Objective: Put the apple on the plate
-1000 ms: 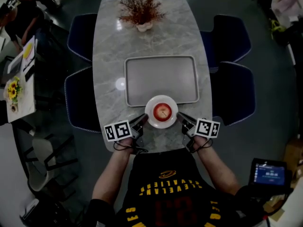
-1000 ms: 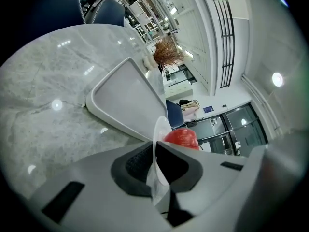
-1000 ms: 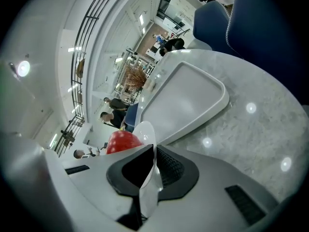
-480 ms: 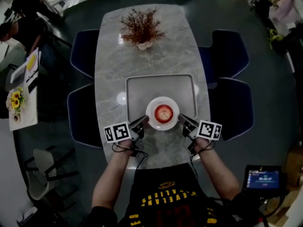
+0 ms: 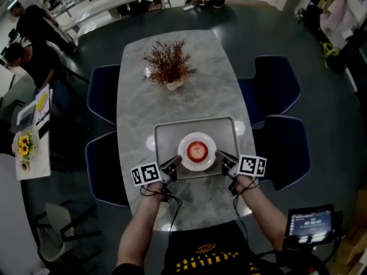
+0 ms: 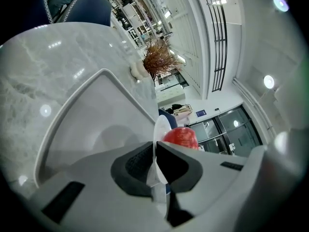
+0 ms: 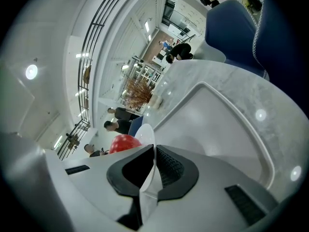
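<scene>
**Q.** What holds the plate?
**A.** Nearest the person, the left gripper and the right gripper are each clamped on the rim of the white plate, one at its left side and one at its right. Each gripper view shows the thin rim edge-on, pinched between that gripper's jaws.

**Q.** Where is the apple?
**A.** The red apple sits at the plate's centre. In both gripper views it rises just behind the jaws. On that reading, the named task is already met.

**Q.** What has changed in the last second?
**A.** A second ago the plate straddled the near edge of the grey tray, partly over the tabletop. Now it lies wholly within the tray's outline, in the near half, midway between the left and right edges. Whether it rests on the tray floor or hangs just above it cannot be told.

**Q.** What does this mean?
**A.** The loaded plate is probably being delivered onto the tray. It has yet to be released, and it should stay level so the apple does not roll. The dried plant stands well apart, toward the tabletop's far edge.
</scene>
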Demonstrator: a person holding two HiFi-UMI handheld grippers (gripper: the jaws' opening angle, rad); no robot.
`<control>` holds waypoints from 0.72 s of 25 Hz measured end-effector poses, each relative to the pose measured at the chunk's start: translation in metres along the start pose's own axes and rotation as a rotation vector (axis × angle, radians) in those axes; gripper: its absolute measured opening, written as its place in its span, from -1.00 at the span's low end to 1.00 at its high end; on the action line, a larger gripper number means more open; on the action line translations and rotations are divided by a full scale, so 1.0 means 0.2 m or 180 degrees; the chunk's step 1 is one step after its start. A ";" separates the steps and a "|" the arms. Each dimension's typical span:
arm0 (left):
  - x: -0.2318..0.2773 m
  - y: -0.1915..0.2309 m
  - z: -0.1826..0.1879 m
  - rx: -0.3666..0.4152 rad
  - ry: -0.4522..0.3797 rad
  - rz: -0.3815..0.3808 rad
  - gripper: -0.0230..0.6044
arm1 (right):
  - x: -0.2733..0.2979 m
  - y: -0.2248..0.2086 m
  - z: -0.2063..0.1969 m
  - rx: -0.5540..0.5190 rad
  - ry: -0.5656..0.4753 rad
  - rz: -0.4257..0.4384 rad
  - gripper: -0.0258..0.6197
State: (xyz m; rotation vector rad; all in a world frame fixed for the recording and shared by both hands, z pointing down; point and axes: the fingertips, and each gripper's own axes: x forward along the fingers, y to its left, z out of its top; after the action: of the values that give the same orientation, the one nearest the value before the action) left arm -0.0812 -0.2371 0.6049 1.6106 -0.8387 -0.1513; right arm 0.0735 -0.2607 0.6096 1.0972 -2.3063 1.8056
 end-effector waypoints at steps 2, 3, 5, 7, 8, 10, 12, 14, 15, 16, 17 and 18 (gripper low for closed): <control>0.02 0.01 0.03 0.0010 0.0010 0.0001 -0.85 | 0.02 -0.01 0.02 0.0002 0.0009 0.0005 -0.84; 0.03 0.03 0.04 0.0010 0.0020 0.0007 -0.85 | 0.04 -0.03 0.02 0.0009 0.0024 0.0000 -0.84; 0.06 0.07 0.03 -0.0019 0.0048 0.0022 -0.85 | 0.06 -0.08 0.01 0.0056 0.0067 -0.0047 -0.84; 0.08 0.10 0.01 -0.0057 0.0066 0.0031 -0.85 | 0.06 -0.12 -0.01 0.0108 0.0094 -0.0093 -0.84; 0.09 0.11 0.02 -0.0066 0.0067 0.0034 -0.85 | 0.06 -0.13 0.00 0.0107 0.0096 -0.0093 -0.84; 0.11 0.13 0.02 -0.0075 0.0070 0.0039 -0.85 | 0.08 -0.15 0.01 0.0079 0.0098 -0.0079 -0.84; 0.11 0.14 0.02 -0.0094 0.0081 0.0042 -0.85 | 0.09 -0.16 0.02 0.0059 0.0113 -0.0085 -0.84; 0.12 0.16 0.02 -0.0117 0.0101 0.0052 -0.85 | 0.11 -0.16 0.02 0.0043 0.0137 -0.0105 -0.84; 0.12 0.17 0.02 -0.0121 0.0116 0.0064 -0.85 | 0.11 -0.17 0.02 0.0034 0.0152 -0.0118 -0.84; 0.13 0.17 0.03 -0.0116 0.0133 0.0083 -0.85 | 0.12 -0.18 0.03 0.0024 0.0170 -0.0131 -0.83; 0.13 0.18 0.03 -0.0107 0.0148 0.0104 -0.85 | 0.13 -0.19 0.03 0.0016 0.0189 -0.0144 -0.84; 0.13 0.19 0.02 -0.0097 0.0163 0.0126 -0.85 | 0.14 -0.20 0.02 0.0012 0.0204 -0.0155 -0.84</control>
State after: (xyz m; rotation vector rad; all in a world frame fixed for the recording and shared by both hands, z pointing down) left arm -0.0805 -0.2563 0.6476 1.5621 -0.8247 -0.0939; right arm 0.0752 -0.2817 0.6529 1.0695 -2.2218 1.8013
